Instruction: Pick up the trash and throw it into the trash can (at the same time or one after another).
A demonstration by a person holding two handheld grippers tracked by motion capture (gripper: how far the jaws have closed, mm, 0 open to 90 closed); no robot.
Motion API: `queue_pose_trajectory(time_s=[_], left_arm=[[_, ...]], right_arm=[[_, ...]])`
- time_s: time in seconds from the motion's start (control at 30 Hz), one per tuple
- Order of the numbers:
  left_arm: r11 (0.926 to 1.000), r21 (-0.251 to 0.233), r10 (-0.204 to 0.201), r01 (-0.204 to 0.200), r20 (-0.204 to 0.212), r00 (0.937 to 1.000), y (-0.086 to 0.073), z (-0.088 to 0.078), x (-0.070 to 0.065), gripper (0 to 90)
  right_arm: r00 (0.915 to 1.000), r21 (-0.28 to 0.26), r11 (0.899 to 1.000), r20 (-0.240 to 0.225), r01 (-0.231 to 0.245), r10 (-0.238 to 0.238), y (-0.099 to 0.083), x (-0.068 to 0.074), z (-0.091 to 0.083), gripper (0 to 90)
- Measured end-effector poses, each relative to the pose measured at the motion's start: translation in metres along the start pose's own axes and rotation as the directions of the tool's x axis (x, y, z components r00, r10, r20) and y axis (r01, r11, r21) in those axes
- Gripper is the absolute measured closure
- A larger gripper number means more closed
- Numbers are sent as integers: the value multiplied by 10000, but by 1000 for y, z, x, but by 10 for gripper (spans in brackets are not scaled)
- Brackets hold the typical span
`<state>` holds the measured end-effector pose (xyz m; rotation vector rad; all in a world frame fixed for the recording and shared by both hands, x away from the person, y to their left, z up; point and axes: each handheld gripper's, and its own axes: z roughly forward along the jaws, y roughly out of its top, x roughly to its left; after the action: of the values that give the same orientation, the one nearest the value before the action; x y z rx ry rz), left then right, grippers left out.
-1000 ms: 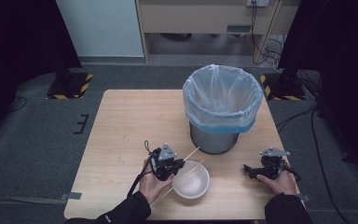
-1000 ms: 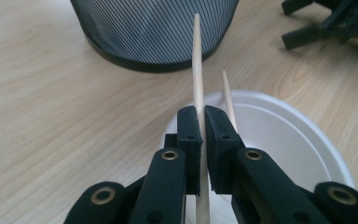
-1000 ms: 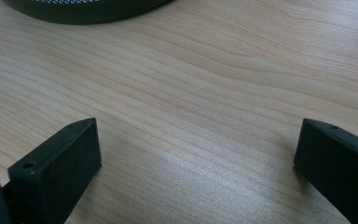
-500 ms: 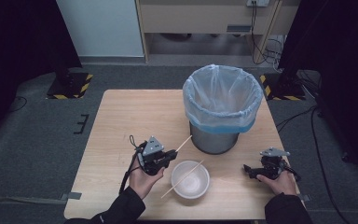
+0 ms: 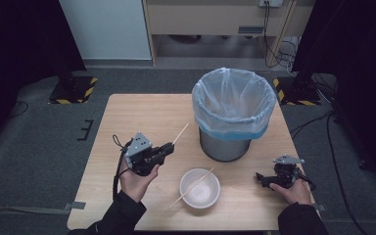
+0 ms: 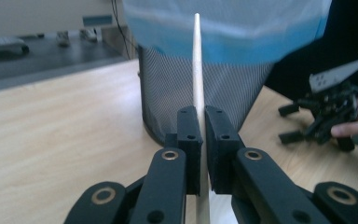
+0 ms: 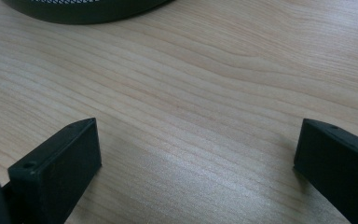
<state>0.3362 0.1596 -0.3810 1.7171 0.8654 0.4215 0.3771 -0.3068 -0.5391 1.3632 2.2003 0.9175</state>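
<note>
My left gripper (image 5: 168,147) is shut on a wooden chopstick (image 5: 181,132), which it holds above the table left of the bin. In the left gripper view the chopstick (image 6: 196,70) rises from between the closed jaws of this gripper (image 6: 197,112) toward the bin. A second chopstick (image 5: 194,187) lies slanted across a white bowl (image 5: 210,196) near the front edge. My right gripper (image 5: 262,180) rests low at the front right, open with nothing in it. The right gripper view shows its jaws (image 7: 196,149) wide apart over bare wood.
A mesh waste bin (image 5: 225,147) lined with a pale blue bag (image 5: 233,105) stands at the back right of the wooden table (image 5: 142,112). Its base (image 7: 84,11) lies just beyond the right gripper. The other gripper (image 6: 326,116) shows to the right of the bin.
My left gripper has moved left and away from the bowl, carrying its chopstick along. The right gripper has stayed still.
</note>
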Motion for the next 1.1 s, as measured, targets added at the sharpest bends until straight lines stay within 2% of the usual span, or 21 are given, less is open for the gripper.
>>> queue_pose_trajectory(time_s=[0.2,0.47,0.6,0.8,1.1], left_arm=[[9976,-687,87,-89,-19,10000,16,-10,0,851],[9885,-1513,99,-86,77,9999,38,-19,-3,851],[9854,-1666,373,-358,61,9993,52,-19,-7,850],[9766,-2054,675,-641,99,9977,78,-17,-14,851],[9679,-2364,922,-850,194,9956,104,-5,-24,851]], right_arm=[[10000,1,10000,-2,-1,1,0,0,0,7],[10000,2,10000,2,2,-2,0,0,0,7],[10000,3,10000,2,1,-1,0,0,0,8],[10000,1,10000,2,0,0,0,0,0,7],[10000,1,10000,2,0,0,0,0,0,7]])
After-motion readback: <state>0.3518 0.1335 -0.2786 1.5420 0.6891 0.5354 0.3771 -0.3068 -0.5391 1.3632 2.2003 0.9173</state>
